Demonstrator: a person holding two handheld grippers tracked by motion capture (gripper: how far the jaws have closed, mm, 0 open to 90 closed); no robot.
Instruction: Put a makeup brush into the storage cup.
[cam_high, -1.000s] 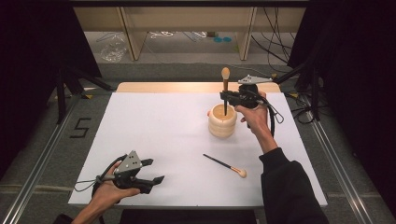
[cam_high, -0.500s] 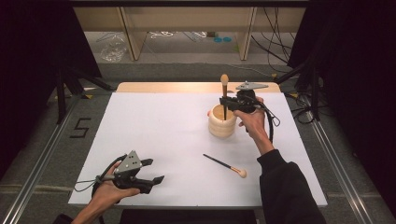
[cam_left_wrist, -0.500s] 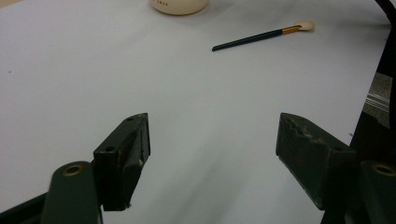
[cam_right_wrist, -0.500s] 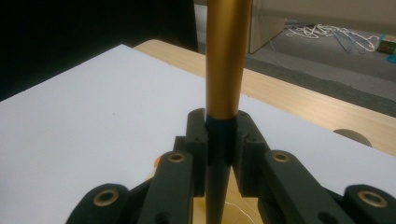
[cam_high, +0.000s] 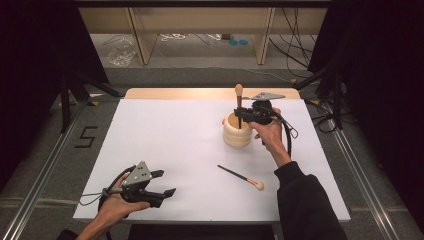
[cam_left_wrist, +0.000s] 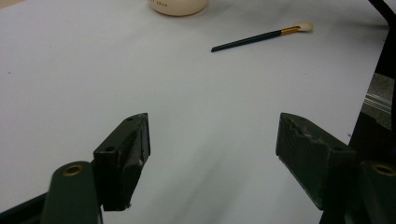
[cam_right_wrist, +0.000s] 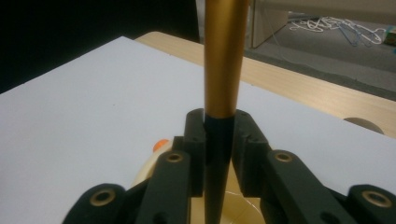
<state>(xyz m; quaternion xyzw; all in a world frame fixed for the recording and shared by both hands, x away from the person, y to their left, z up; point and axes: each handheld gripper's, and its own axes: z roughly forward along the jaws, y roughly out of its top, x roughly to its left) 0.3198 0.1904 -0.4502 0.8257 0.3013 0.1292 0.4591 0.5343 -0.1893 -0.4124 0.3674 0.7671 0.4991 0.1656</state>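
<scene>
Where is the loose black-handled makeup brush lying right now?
In the high view, the black-handled makeup brush lies flat on the white table, right of centre, just in front of the cream ribbed holder.

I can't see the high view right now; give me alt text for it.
The right gripper holds a brush upright over a cream holder at the far right of a white table. A second brush lies flat nearer the person. The left gripper, jaws open, rests at the near left.
</scene>
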